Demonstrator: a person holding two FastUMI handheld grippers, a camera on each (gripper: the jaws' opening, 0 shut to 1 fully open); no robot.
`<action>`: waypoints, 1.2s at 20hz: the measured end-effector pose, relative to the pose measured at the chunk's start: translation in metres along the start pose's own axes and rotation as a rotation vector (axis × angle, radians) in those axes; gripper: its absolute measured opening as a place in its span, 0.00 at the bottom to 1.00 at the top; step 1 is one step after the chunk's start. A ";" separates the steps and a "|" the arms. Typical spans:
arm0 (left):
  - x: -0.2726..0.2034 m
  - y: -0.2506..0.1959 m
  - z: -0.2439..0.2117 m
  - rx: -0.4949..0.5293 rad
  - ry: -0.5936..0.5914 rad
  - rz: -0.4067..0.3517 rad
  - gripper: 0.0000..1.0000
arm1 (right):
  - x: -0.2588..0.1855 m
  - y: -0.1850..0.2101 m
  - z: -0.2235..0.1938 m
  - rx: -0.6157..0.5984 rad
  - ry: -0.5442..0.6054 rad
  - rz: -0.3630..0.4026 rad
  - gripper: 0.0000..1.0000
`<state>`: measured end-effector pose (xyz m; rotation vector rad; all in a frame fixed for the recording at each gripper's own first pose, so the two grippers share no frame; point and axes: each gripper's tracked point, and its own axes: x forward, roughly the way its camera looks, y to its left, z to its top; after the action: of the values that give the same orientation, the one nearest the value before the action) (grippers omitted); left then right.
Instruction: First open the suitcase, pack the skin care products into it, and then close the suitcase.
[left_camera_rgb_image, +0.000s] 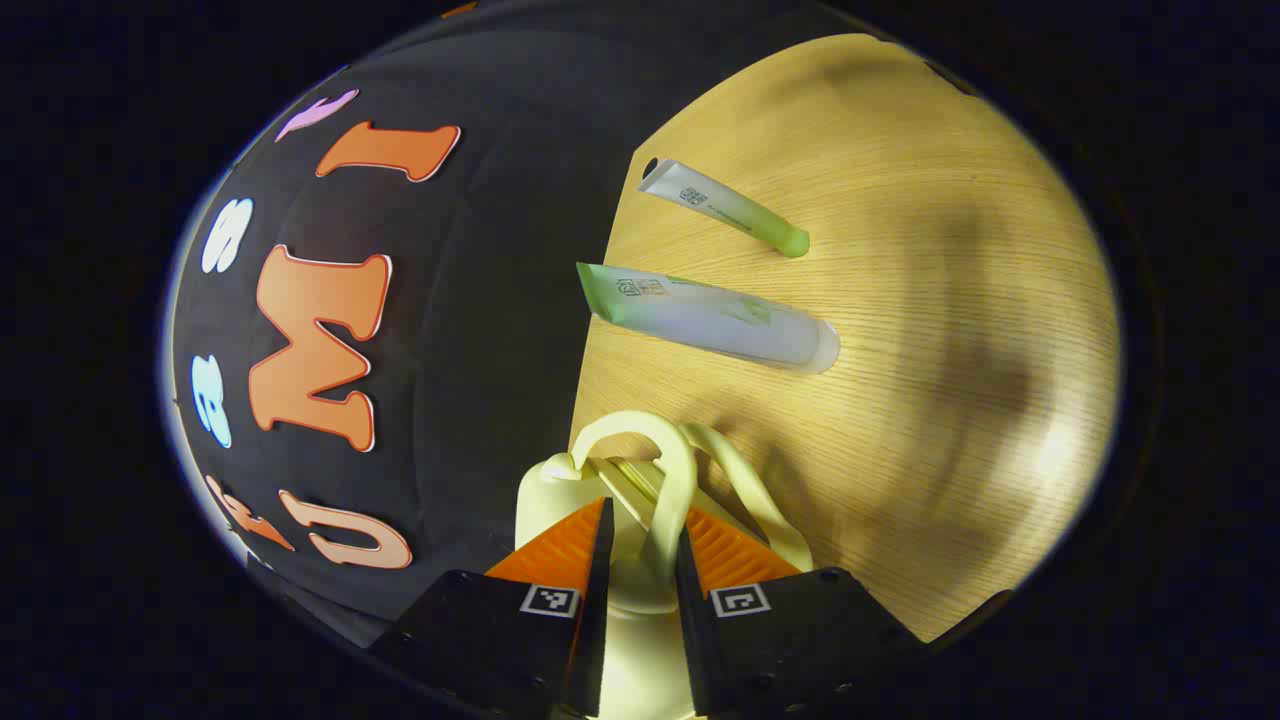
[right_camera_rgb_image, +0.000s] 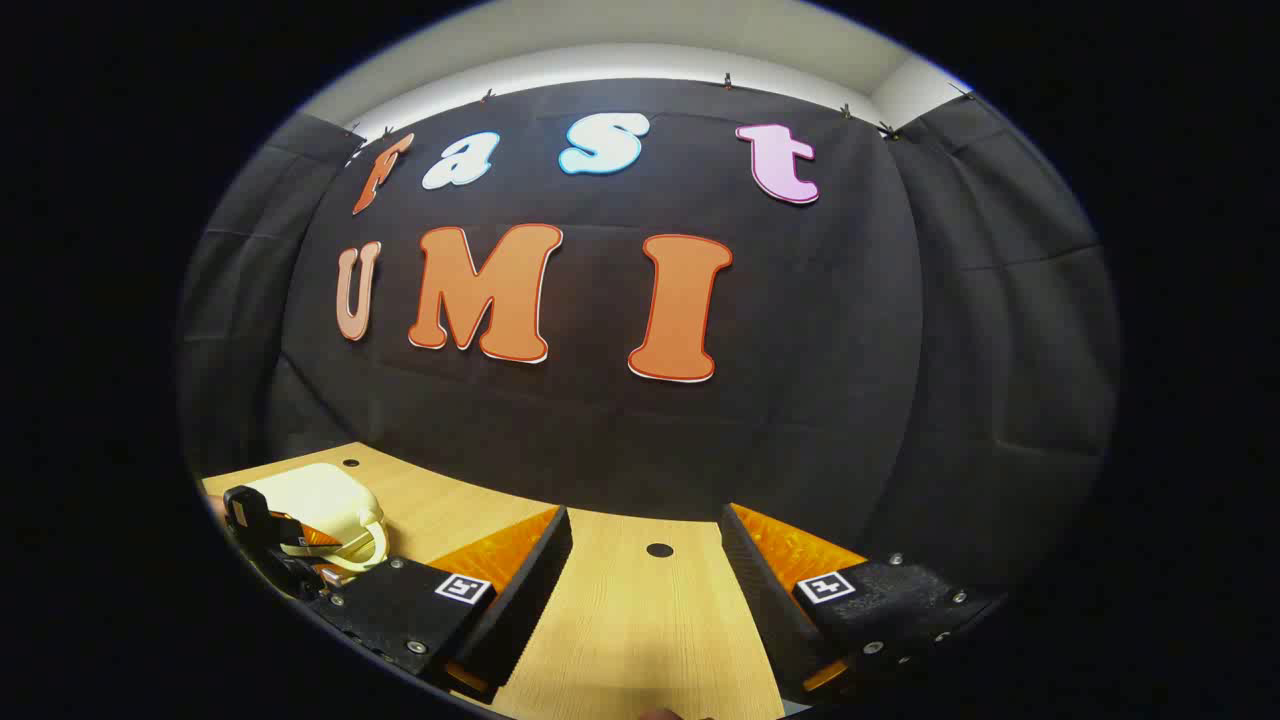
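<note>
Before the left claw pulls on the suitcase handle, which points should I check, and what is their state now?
1. Left claw around the handle: ok, a finger on each side.
2. Fingers pressing the handle: cannot tell.
3. Suitcase open: cannot tell.
4. Two tubes, small tube and large tube, away from the suitcase on the table: ok.
5. Right claw open and holding nothing: ok.

Right claw (right_camera_rgb_image: 645, 560) agape above table (right_camera_rgb_image: 620, 640), suitcase (right_camera_rgb_image: 320, 500) far left
</note>
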<state>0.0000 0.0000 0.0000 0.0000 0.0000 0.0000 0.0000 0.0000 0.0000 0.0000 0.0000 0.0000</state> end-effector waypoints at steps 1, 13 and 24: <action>-0.003 0.001 0.004 0.006 -0.022 0.006 0.35 | 0.000 -0.001 0.000 -0.004 -0.003 0.000 0.96; -0.017 0.031 0.005 -0.471 -0.085 0.130 0.05 | -0.001 0.021 -0.014 -0.013 0.032 0.054 0.96; -0.020 0.040 0.005 -0.843 -0.214 0.157 0.05 | -0.003 0.092 -0.011 -0.031 0.077 0.029 0.96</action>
<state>-0.0198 0.0396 0.0045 -0.8426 -0.2139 0.1572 -0.0025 0.0918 -0.0108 -0.0315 0.0767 0.0293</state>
